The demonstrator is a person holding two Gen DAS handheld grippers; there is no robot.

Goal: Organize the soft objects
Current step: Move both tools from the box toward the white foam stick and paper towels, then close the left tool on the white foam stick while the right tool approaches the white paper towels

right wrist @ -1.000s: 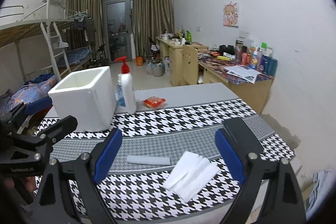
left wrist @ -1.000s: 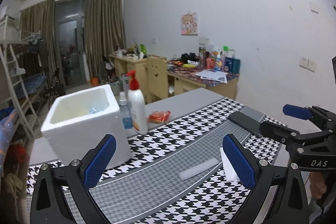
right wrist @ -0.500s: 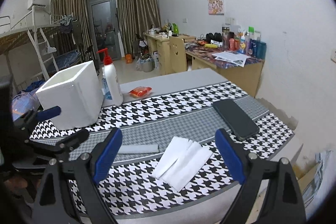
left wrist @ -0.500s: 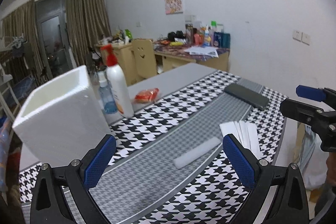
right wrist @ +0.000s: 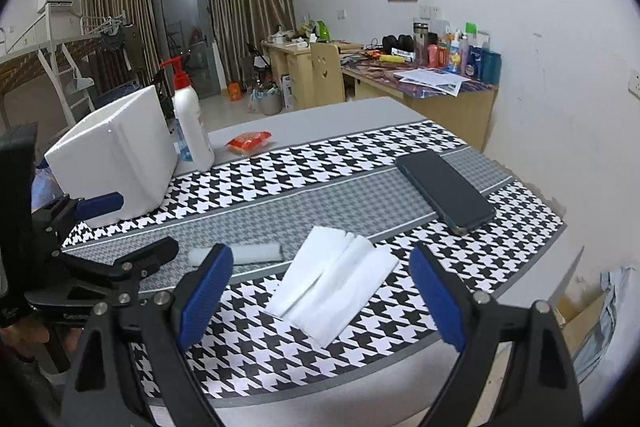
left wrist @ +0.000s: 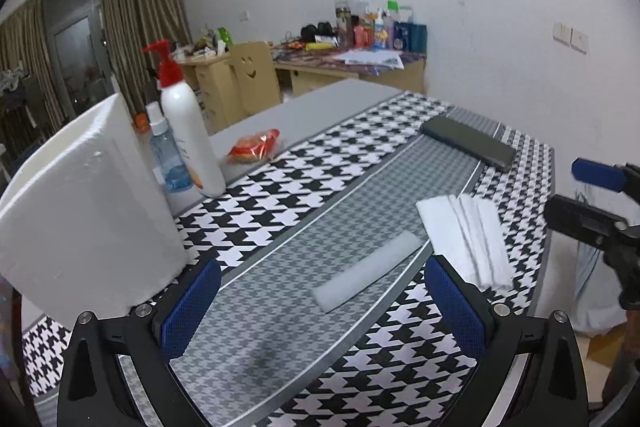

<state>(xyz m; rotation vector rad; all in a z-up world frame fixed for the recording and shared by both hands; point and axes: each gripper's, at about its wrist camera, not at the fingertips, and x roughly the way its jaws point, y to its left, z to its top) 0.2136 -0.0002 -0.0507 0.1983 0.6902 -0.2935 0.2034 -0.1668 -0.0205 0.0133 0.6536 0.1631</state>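
A grey-white foam strip (left wrist: 368,269) (right wrist: 256,253) lies flat on the grey band of the houndstooth cloth. Beside it rests a stack of white folded tissues (left wrist: 466,239) (right wrist: 332,289). A white foam box (left wrist: 86,211) (right wrist: 116,155) stands at the left. My left gripper (left wrist: 320,311) hovers open just short of the strip, nothing between its blue pads. My right gripper (right wrist: 320,295) is open above the tissues, holding nothing. In the right wrist view the left gripper (right wrist: 120,231) shows at the left edge.
A white pump bottle (left wrist: 190,131) (right wrist: 190,125) and a small blue spray bottle (left wrist: 164,155) stand by the box. An orange snack packet (left wrist: 256,145) (right wrist: 248,141) lies behind them. A dark phone (left wrist: 468,143) (right wrist: 444,191) rests at the cloth's right end. Desks and a chair stand beyond.
Both grippers have dropped lower and come closer to the table. The left one now faces the foam strip, the right one the tissues. Both stay open.
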